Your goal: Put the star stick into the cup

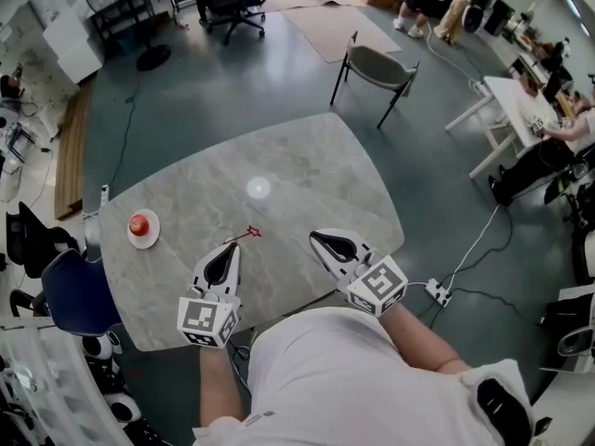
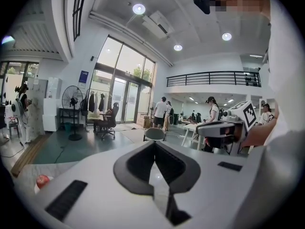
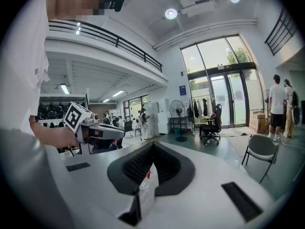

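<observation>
The person's white shirt (image 1: 325,370) is seen lowest. On the marble table (image 1: 307,170), a red object (image 1: 139,222) sits on a white saucer (image 1: 152,236). The left gripper (image 1: 231,248) is held with jaws together and empty. The red star stick (image 1: 249,234) lies flat just beyond its tip. The right gripper (image 1: 317,239) is likewise closed on nothing.

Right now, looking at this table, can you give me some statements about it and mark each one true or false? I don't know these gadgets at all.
1. The star stick lies flat on the table. True.
2. The left gripper is clamped on the stick. False: its jaws are together on nothing, and the stick lies just ahead of its tip.
3. A red round thing sits on a white dish near the table's left edge. True.
4. Someone sits in the grey chair beyond the table. False: the seat is empty.
5. The right gripper is nearer the stick than the left. False: the left is nearer.
</observation>
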`<state>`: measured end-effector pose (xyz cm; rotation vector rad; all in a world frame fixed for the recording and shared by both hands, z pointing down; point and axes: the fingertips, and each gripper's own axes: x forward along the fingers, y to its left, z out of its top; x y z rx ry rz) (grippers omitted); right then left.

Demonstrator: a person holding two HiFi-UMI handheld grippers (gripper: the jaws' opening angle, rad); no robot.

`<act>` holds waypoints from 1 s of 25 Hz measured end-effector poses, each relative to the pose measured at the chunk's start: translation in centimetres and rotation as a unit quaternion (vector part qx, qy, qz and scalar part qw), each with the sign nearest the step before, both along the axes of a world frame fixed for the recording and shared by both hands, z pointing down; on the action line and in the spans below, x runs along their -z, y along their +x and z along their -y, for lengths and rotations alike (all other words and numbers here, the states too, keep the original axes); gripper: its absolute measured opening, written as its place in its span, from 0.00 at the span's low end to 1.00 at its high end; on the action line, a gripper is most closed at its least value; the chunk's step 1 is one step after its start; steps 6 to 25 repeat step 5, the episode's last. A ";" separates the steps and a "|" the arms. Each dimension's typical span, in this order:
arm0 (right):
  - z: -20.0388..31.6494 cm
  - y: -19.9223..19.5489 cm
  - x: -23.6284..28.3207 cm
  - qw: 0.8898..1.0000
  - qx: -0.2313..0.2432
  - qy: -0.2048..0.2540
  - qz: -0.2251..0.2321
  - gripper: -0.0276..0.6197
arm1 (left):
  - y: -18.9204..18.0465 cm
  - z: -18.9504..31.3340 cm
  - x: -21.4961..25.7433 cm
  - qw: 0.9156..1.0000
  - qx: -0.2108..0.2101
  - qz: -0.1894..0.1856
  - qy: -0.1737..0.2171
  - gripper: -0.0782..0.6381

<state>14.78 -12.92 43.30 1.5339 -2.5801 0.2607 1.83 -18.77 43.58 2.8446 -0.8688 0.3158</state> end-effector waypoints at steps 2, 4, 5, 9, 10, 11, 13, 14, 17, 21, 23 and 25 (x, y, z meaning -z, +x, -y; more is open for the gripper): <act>0.1 0.0 0.0 1.000 0.000 -0.001 0.001 0.05 | -0.1 0.1 -0.1 1.000 0.001 0.000 -0.002 0.11; 0.2 0.0 0.0 1.000 0.001 -0.002 0.001 0.05 | -0.1 0.2 0.0 1.000 0.002 -0.001 -0.003 0.11; 0.3 -0.1 0.0 1.000 0.001 -0.002 0.002 0.05 | -0.2 0.2 0.0 1.000 0.003 -0.002 -0.003 0.11; 0.3 -0.1 0.0 1.000 0.001 -0.002 0.002 0.05 | -0.2 0.2 0.0 1.000 0.003 -0.002 -0.003 0.11; 0.3 -0.1 0.0 1.000 0.001 -0.002 0.002 0.05 | -0.2 0.2 0.0 1.000 0.003 -0.002 -0.003 0.11; 0.3 -0.1 0.0 1.000 0.001 -0.002 0.002 0.05 | -0.2 0.2 0.0 1.000 0.003 -0.002 -0.003 0.11; 0.3 -0.1 0.0 1.000 0.001 -0.002 0.002 0.05 | -0.2 0.2 0.0 1.000 0.003 -0.002 -0.003 0.11; 0.3 -0.1 0.0 1.000 0.001 -0.002 0.002 0.05 | -0.2 0.2 0.0 1.000 0.003 -0.002 -0.003 0.11; 0.3 -0.1 0.0 1.000 0.001 -0.002 0.002 0.05 | -0.2 0.2 0.0 1.000 0.003 -0.002 -0.003 0.11; 0.3 -0.1 0.0 1.000 0.001 -0.002 0.002 0.05 | -0.2 0.2 0.0 1.000 0.003 -0.002 -0.003 0.11; 0.3 -0.1 0.0 1.000 0.001 -0.002 0.002 0.05 | -0.2 0.2 0.0 1.000 0.003 -0.002 -0.003 0.11; 0.3 -0.1 0.0 1.000 0.001 -0.002 0.002 0.05 | -0.2 0.2 0.0 1.000 0.003 -0.002 -0.003 0.11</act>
